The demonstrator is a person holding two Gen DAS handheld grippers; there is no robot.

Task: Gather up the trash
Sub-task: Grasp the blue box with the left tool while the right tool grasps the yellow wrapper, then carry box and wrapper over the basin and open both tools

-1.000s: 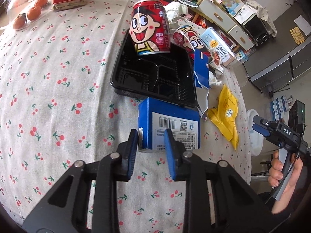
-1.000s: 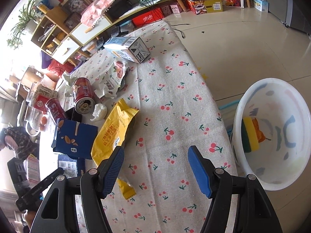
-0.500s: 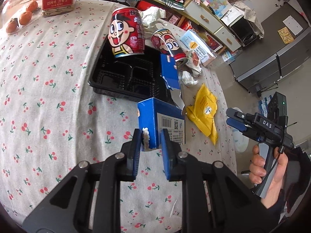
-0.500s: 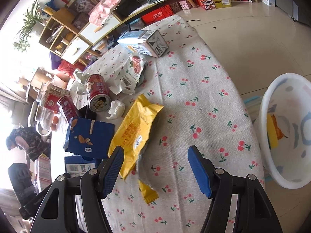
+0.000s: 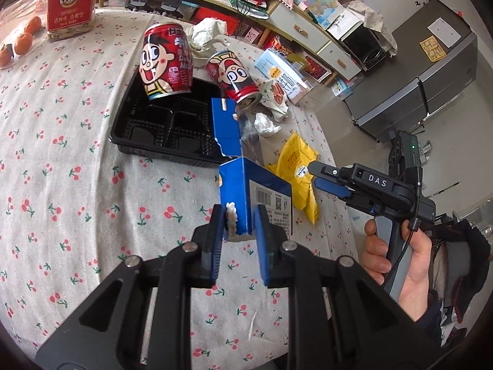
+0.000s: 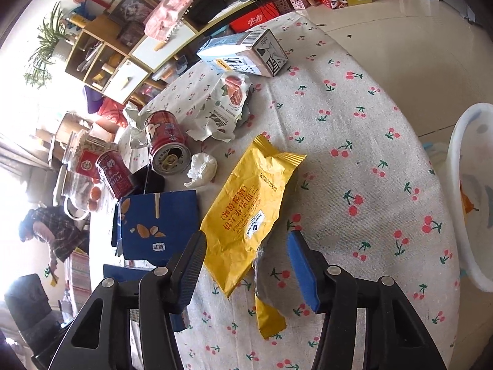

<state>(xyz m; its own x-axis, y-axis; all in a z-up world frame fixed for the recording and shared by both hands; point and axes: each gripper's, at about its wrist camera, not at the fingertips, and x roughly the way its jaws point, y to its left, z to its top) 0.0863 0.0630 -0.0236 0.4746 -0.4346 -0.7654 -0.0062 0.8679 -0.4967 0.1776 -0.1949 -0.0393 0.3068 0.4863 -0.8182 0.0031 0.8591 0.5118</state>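
Observation:
My left gripper [image 5: 239, 222] is shut on a blue cardboard box [image 5: 258, 191] with a barcode label and holds it lifted above the cherry-print tablecloth; the box also shows in the right wrist view [image 6: 158, 220]. My right gripper [image 6: 246, 252] is open, its jaws on either side of the near end of a yellow snack wrapper [image 6: 252, 203] that lies flat on the cloth. The wrapper also shows in the left wrist view [image 5: 297, 166], with the right gripper [image 5: 326, 175] hovering over it.
A black plastic tray [image 5: 148, 135] holds an upright red can [image 5: 166, 61]; a second red can [image 6: 166, 148] lies on its side. A crumpled tissue [image 6: 201, 168], a white snack bag [image 6: 225, 108] and a milk carton [image 6: 246, 52] lie behind. A white basin [image 6: 471, 191] stands beyond the table's right edge.
My left gripper closed on the blue box and lifted it off the cloth. My right gripper moved forward over the table until its open jaws straddle the yellow wrapper's end.

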